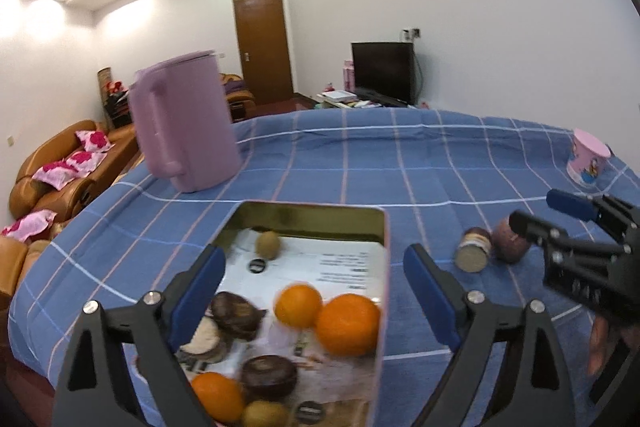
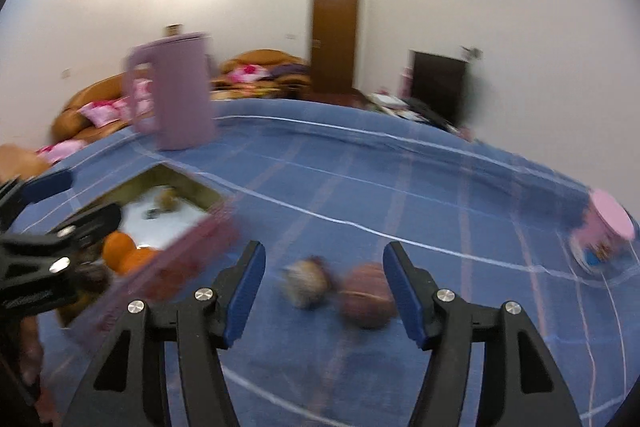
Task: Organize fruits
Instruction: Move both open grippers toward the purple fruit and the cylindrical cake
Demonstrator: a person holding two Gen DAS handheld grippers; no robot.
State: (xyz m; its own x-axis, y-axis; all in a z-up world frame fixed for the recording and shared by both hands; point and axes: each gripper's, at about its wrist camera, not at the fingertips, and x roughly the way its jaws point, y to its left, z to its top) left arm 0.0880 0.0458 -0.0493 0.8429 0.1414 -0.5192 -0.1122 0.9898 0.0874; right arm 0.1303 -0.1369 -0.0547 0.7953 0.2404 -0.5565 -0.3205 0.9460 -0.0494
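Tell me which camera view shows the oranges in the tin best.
The left wrist view. It looks down into the tin and shows three oranges sharply. The right wrist view is blurred, and the left gripper partly covers the oranges there.

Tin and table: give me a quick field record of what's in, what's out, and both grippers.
tin: open, on the blue cloth
in tin: three oranges, two kiwis, dark round fruits
out of tin: two dark fruits on the cloth, right of the tin
left gripper: open, empty, over the tin
right gripper: open, empty, the two loose fruits between its fingers
other: purple jug, pink cup
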